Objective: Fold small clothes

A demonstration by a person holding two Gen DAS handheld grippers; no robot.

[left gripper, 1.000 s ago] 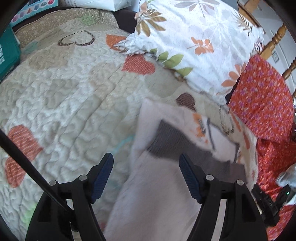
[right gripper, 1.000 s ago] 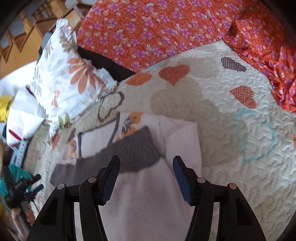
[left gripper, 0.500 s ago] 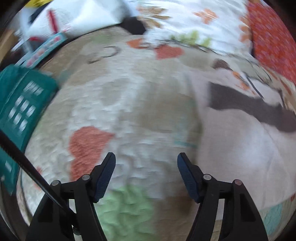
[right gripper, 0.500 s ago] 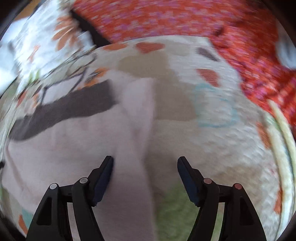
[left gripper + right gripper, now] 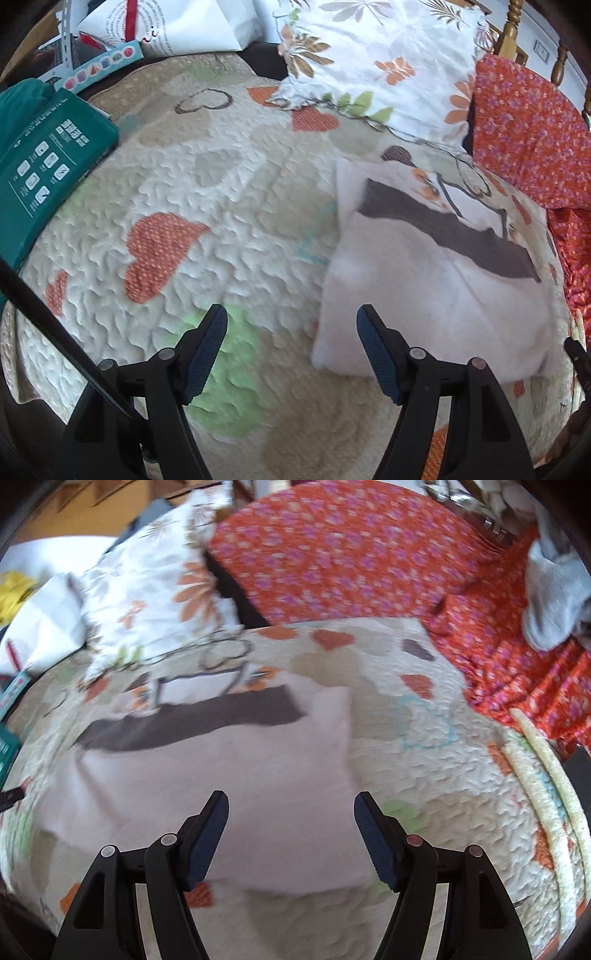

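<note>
A pale pink folded garment [image 5: 424, 295] with a dark grey band [image 5: 443, 229] lies on the heart-patterned quilt [image 5: 207, 192]. In the left wrist view it is right of centre; my left gripper [image 5: 290, 343] is open and empty, over the quilt beside the garment's near left corner. In the right wrist view the garment [image 5: 207, 775] fills the middle left, its grey band [image 5: 192, 723] farther away. My right gripper [image 5: 290, 823] is open and empty, above its near edge.
A floral pillow [image 5: 376, 62] and an orange flowered cloth [image 5: 528, 140] lie at the far side. A green box [image 5: 44, 166] sits at the left. A grey-white cloth [image 5: 554, 598] lies at the far right, and the quilt's rolled edge [image 5: 546, 782] runs along the right.
Both grippers have pulled back from the garment and stay open. The left one swung left over bare quilt, then back toward the garment. The garment now shows whole and folded.
</note>
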